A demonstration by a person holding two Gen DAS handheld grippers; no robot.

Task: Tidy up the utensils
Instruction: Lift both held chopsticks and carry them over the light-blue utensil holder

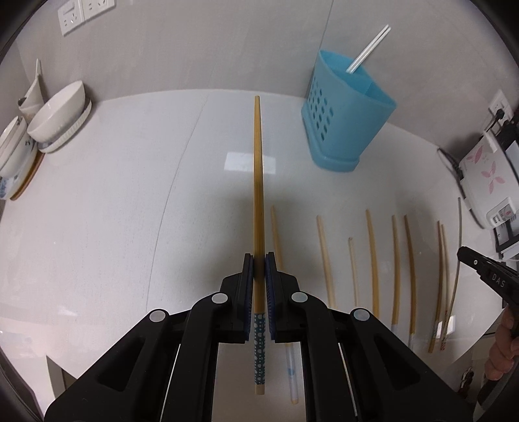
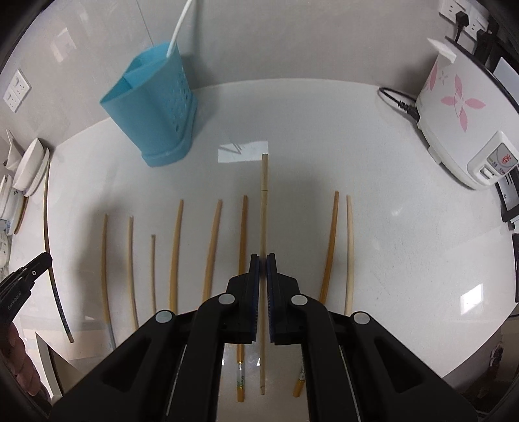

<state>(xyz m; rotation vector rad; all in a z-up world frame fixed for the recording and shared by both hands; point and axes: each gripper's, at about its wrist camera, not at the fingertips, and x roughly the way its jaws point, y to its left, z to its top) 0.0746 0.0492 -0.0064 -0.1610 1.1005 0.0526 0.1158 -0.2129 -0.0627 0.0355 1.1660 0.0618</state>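
Observation:
My left gripper [image 1: 259, 259] is shut on a bamboo chopstick [image 1: 258, 181] with a blue dotted handle end, held above the counter and pointing at the back wall. My right gripper [image 2: 263, 259] is shut on a pale wooden chopstick [image 2: 263, 207], also held off the counter. Several bamboo chopsticks [image 2: 175, 250] lie side by side in a row on the white counter [image 2: 405, 227]; they also show in the left wrist view [image 1: 373, 256]. A blue utensil holder [image 1: 343, 110] with white chopsticks [image 1: 368, 48] in it stands at the back; it also shows in the right wrist view [image 2: 155, 107].
Stacked white bowls and plates [image 1: 55, 117] sit at the counter's left. A white rice cooker [image 2: 464, 110] with pink flowers and its cable stands at the right. Wall sockets [image 1: 84, 13] are on the back wall. The counter's front edge runs below the chopstick row.

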